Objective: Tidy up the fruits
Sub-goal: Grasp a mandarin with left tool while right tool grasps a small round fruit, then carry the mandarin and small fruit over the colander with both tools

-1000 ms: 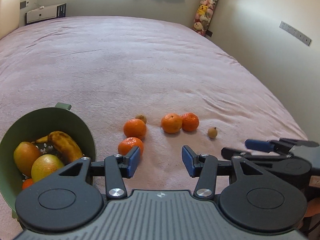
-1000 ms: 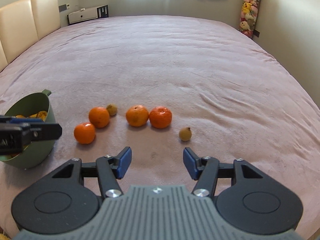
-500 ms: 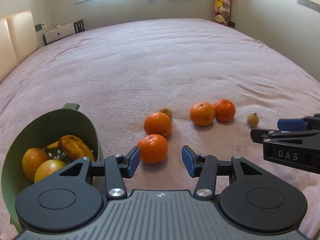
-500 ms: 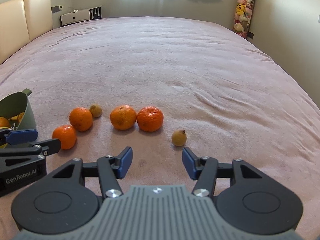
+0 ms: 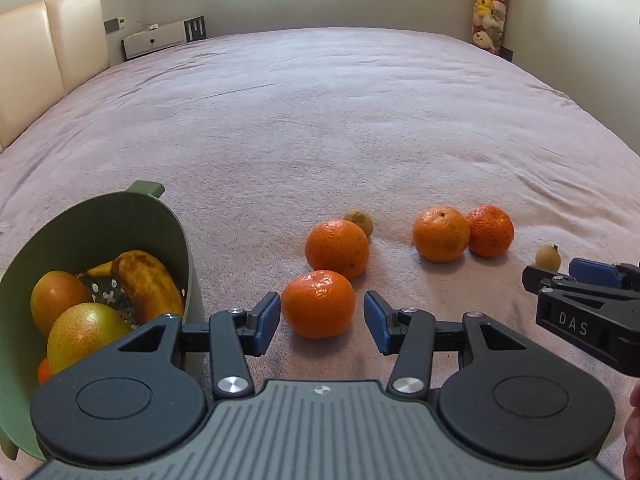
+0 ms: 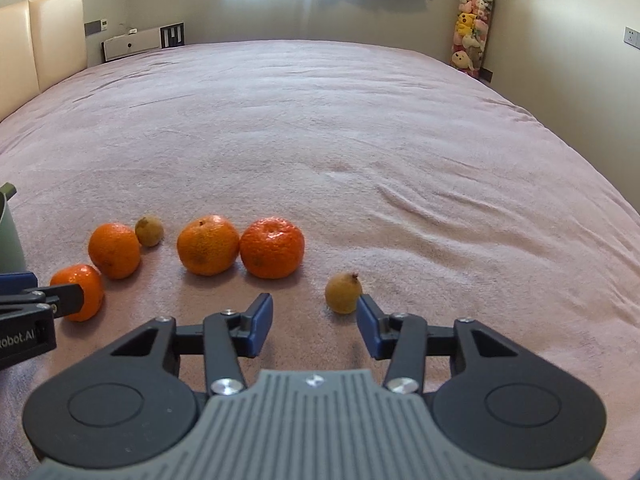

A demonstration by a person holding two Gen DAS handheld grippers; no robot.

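While the green bowl (image 5: 100,216) at my far left is already holding a banana (image 5: 146,284), two pear-like fruits and a glimpse of something orange, six pieces are still lying loose on the bed (image 5: 320,120), so I am judging the sorting as partly done. Going rightward, my left tongs (image 5: 318,322) are standing spread around the nearest tangerine (image 5: 318,304), pads not yet pressing it. Beyond it are sitting a second tangerine (image 5: 337,248) with a small brown fruit (image 5: 359,220) touching it behind, then a touching pair of tangerines (image 6: 240,246). Farthest right, my right tongs (image 6: 315,326) have just been narrowing yet are still spread and holding nothing; the other small brown fruit (image 6: 343,293) is lying just ahead of the right pad, touching or nearly so. Only the left view is showing the bowl's contents; the right view is catching merely a sliver of its wall, but is showing that small fruit clearly.
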